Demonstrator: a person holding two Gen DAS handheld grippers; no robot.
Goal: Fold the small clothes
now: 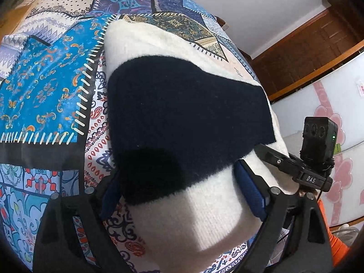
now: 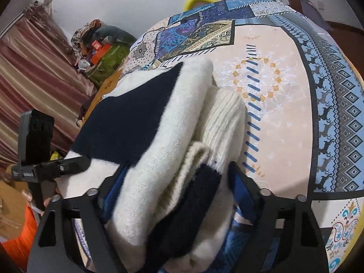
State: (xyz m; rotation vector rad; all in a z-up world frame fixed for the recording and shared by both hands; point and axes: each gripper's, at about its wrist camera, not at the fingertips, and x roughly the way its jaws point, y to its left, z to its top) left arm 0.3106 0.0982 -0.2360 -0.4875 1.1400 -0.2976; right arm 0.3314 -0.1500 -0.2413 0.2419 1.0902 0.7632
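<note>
A small white and navy knit sweater point(image 1: 186, 113) lies folded on the patterned tablecloth point(image 1: 43, 91). My left gripper point(image 1: 179, 188) is shut on the sweater's near end, its blue pads point(image 1: 250, 191) pressing both sides. In the right wrist view the same sweater point(image 2: 159, 141) shows as a thick bundle of layers with a ribbed white cuff point(image 2: 223, 118). My right gripper point(image 2: 173, 195) is shut on that bundle, blue pads point(image 2: 241, 188) on either side. The other gripper's body point(image 1: 316, 150) shows at the sweater's right edge.
The tablecloth point(image 2: 284, 86) covers a round table that drops off at the right edge. A yellow item point(image 2: 200, 0) sits at the far rim. Clutter point(image 2: 102, 47) and a striped curtain point(image 2: 29, 72) stand to the left. A wooden door point(image 1: 307, 50) and a white cabinet point(image 1: 329, 104) stand to the right.
</note>
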